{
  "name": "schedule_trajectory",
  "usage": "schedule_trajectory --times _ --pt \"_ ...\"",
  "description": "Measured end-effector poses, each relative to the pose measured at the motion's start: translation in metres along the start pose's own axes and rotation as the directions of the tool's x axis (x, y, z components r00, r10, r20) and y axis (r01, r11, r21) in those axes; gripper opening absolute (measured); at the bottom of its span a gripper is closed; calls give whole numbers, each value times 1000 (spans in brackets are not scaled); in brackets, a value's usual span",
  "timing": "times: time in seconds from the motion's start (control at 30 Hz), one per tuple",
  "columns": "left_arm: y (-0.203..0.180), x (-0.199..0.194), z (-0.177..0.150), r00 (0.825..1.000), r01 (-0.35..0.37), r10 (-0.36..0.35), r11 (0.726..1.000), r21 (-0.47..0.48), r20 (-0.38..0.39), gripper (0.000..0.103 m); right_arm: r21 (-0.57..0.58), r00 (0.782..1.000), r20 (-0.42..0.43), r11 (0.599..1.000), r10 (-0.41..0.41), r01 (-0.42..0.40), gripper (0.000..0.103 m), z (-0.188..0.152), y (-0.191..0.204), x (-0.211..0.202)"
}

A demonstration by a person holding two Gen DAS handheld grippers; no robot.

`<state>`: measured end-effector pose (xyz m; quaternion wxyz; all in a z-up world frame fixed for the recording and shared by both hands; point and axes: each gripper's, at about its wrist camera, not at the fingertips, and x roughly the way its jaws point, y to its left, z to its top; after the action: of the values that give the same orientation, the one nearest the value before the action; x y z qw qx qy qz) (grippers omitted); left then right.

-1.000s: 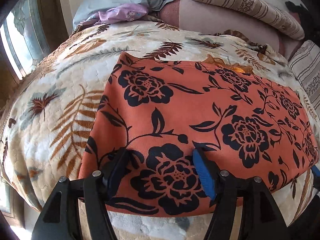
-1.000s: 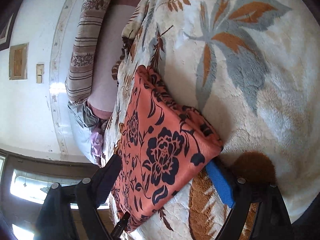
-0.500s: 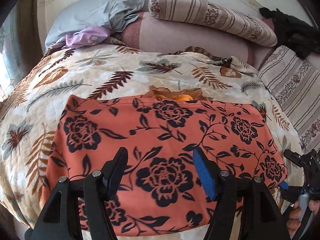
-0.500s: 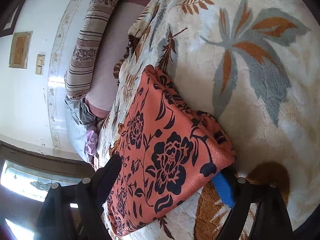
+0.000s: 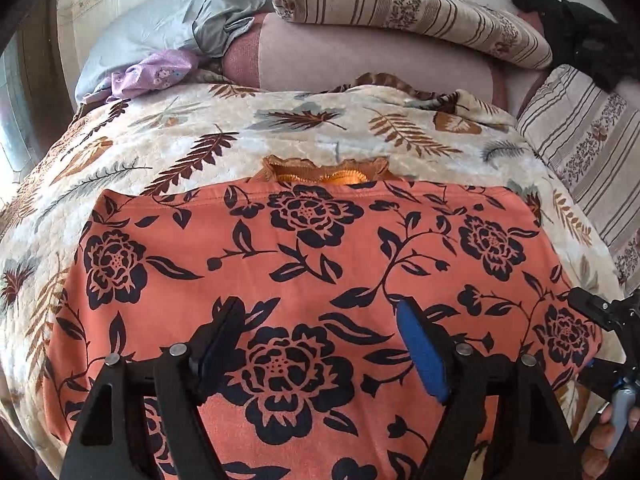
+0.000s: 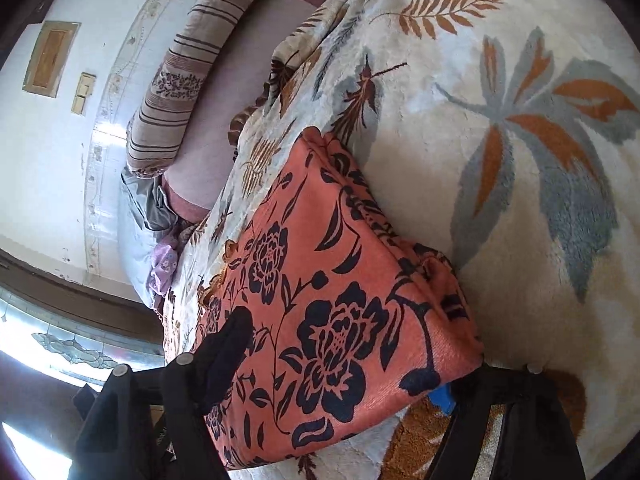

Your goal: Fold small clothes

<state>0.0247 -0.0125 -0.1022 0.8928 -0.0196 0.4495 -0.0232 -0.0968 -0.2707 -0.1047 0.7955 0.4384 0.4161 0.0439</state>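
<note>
Left hand-held gripper is hovering released, jaws just widening, over the soft, light orange black-flowered cloth; right hand-held gripper, just narrowing, is straddling its corner — grip uncertain; corners are looking best for holding.

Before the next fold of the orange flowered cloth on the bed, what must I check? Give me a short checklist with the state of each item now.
1. Orange flowered cloth lies flat on the blanket: ok.
2. Left tongs open above the cloth, nothing pinched; they have just been opening: ok.
3. Right tongs straddle the cloth's corner; they have just been closing. Firm grip: cannot tell.
4. Orange ruffle sticks out past the far edge: not ok.
5. Blanket beside the corner is free for folding: ok.
</note>
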Motion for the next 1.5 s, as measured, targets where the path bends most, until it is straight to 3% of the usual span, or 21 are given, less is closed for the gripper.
schedule_trajectory --times 0.03,0.07,0.1,0.13,0.17,0.23,0.3,0.33,0.37,0.43,0.5,0.6,0.77,0.83,1.23,1.3,1.4,1.43,1.5 --pt "-3 19 -4 997 3 -1 1000 29 -82 80 4 1000 -1 1000 -8 8 68 0 -1 1" --pt "-4 31 -6 994 -17 24 998 58 -110 81 5 1000 -5 1000 -14 14 63 0 -1 1" --pt "-6 25 -6 997 -30 35 997 71 -63 81 6 1000 -8 1000 -16 16 62 1 -1 1" --pt "-6 20 -3 997 -27 31 998 63 -74 81 4 1000 -9 1000 -19 19 61 1 -1 0" --pt "-3 13 0 997 1 1 1000 30 -77 81 2 1000 -10 1000 -20 20 60 1 0 -1" --pt "5 -6 2 999 34 -34 999 -18 -6 82 -3 1000 -10 1000 -27 27 60 1 0 -1" --pt "10 -9 -1 1000 -13 13 1000 -17 12 86 -4 999 -14 999 -38 38 60 2 0 2" --pt "13 2 -5 999 -26 25 1000 -15 -40 86 -6 999 -12 999 -42 42 62 2 1 4" --pt "15 23 -9 990 -25 24 1000 -5 -139 87 -16 999 -12 999 -51 51 62 2 3 6" --pt "14 22 -10 994 -34 36 999 20 -103 90 -34 997 -23 997 -75 74 64 4 7 10" --pt "17 15 -2 990 -7 2 999 -33 -144 90 -55 996 -27 995 -82 80 65 5 12 10" --pt "21 3 4 995 -20 13 998 -67 -96 90 -51 995 -33 994 -97 95 63 5 12 11" --pt "31 16 -2 990 -30 18 996 -82 -140 90 -81 987 -41 985 -155 151 41 5 13 15" --pt "31 12 -3 991 -24 14 997 -79 -130 90 -82 987 -44 985 -158 154 39 6 12 15" --pt "42 -17 1 996 -59 53 995 -86 -67 90 -89 988 -39 986 -148 144 37 5 9 14" --pt "42 -12 -2 995 -76 70 994 -75 -76 90 -68 990 -39 989 -132 129 38 5 6 14" --pt "41 18 -15 985 -96 88 994 -48 -150 91 -27 994 -47 995 -102 101 38 8 -1 14" --pt "38 16 -17 989 -109 106 994 -24 -105 91 -37 993 -54 994 -106 104 38 9 2 15" --pt "34 13 -15 988 -112 111 994 0 -110 90 -90 990 -58 989 -126 120 32 12 13 15"
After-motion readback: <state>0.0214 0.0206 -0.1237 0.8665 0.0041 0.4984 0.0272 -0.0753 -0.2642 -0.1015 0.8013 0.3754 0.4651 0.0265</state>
